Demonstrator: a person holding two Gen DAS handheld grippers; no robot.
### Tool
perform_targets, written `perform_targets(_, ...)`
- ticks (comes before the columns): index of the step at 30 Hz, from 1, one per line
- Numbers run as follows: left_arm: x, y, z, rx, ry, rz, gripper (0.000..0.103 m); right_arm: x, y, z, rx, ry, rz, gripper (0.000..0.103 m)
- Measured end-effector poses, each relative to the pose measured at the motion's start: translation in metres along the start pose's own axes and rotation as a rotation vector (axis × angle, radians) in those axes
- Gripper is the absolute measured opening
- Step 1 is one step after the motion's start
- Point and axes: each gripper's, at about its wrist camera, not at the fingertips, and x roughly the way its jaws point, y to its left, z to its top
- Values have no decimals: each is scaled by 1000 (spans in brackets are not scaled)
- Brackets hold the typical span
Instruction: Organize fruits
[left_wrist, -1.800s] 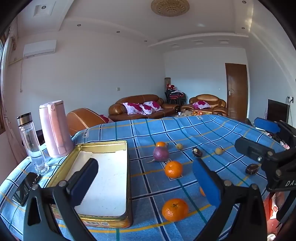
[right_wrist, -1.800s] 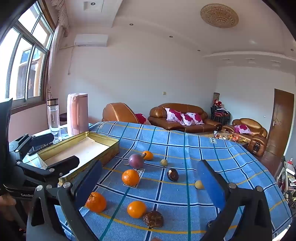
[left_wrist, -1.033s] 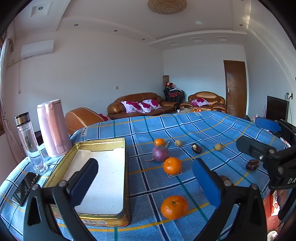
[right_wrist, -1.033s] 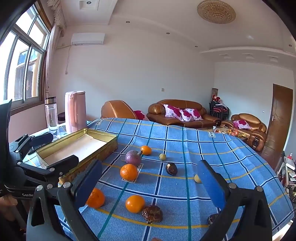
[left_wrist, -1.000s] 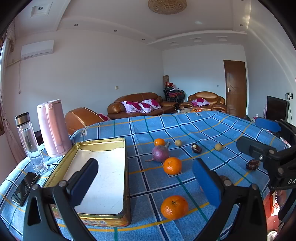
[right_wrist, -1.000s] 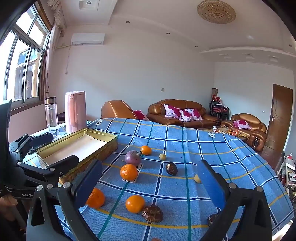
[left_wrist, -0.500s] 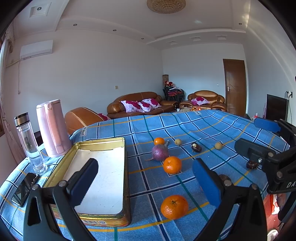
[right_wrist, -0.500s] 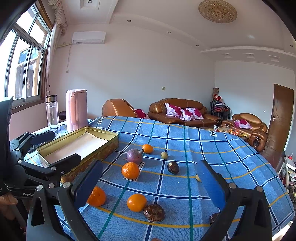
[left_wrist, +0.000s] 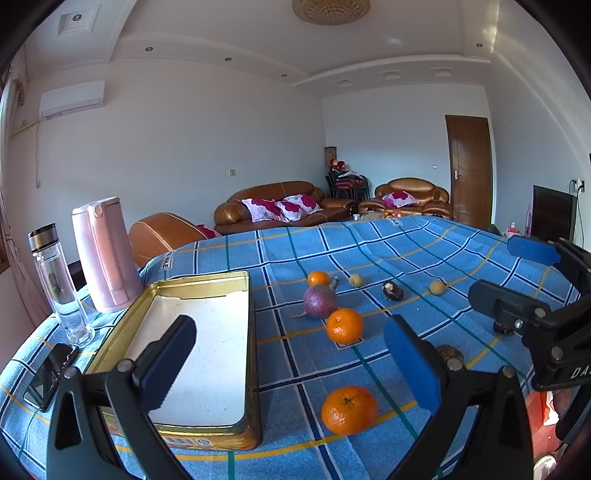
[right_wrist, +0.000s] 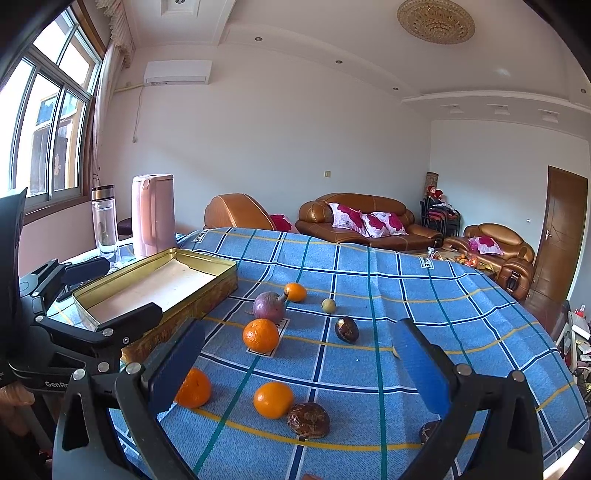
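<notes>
Blue checked tablecloth (left_wrist: 369, 243) carries every fruit loose, the nearest orange (left_wrist: 349, 410) beside an empty gold tin (left_wrist: 207, 284), so I judge sorting unstarted, my left gripper (left_wrist: 291, 362) and right gripper (right_wrist: 299, 362) both spread wide, grasping nothing.

Readable text: three partial marks

Tablecloth (right_wrist: 369, 280) tags read "IDLE" or similar, at 9 and 1 o'clock in right view; left gripper (right_wrist: 92, 295) arm shows "GenRo", cut off; right gripper (left_wrist: 517, 284) arm shows "DA", cut off.
</notes>
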Motion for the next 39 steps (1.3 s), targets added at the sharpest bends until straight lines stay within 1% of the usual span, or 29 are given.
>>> perform_targets(20,1,1,-2,3,5,-1,103,3,-1,-7,6,13,2,102)
perform_targets(35,7,-5,-7,25,28,-2,103,6,-6,-9,14,26,-7,102)
perform_targets(39,12,-8,-10,32,44,-13,103,8,-9,-13,9,31,-23,102)
